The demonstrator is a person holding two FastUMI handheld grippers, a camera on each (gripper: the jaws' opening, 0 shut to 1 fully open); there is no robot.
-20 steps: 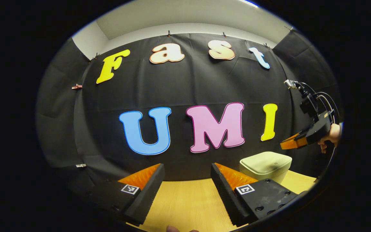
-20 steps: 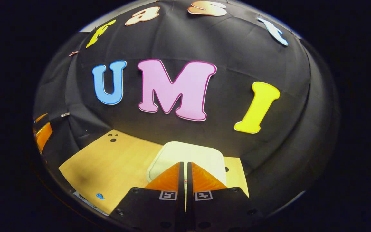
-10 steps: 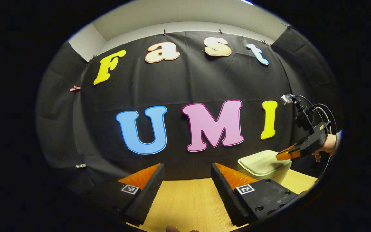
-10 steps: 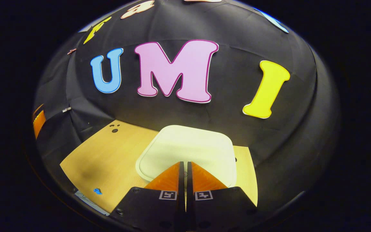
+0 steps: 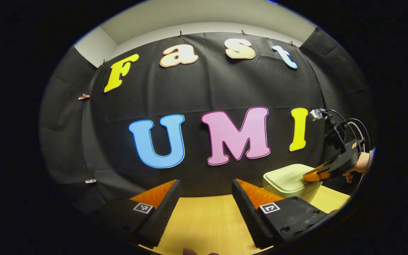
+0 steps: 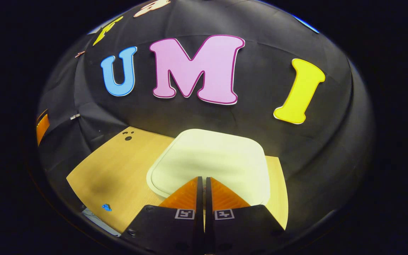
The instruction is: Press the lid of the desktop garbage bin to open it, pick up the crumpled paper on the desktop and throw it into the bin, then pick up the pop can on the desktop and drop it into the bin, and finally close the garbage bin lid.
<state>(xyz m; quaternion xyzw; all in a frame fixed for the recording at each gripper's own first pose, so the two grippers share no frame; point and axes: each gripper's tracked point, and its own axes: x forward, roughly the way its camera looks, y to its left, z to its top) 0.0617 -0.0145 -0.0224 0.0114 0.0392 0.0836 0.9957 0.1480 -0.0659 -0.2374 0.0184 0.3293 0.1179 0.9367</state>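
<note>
Right gripper view: the right tongs (image 6: 202,181), pressed together, have dropped closer onto the bin lid (image 6: 211,159).

The left claw (image 5: 205,186) sits at the near edge with its two fingers (image 5: 161,205) wide apart and nothing between them. Under it is the light wooden tabletop (image 5: 207,223). Far on the right stands the pale garbage bin (image 5: 290,182) with its lid (image 5: 289,177) down flat. The right claw (image 5: 312,175) reaches in from the right, and its tips are right at the top of the lid. A hand (image 5: 360,166) holds it. A black cloth wall (image 5: 83,141) hangs behind.
</note>
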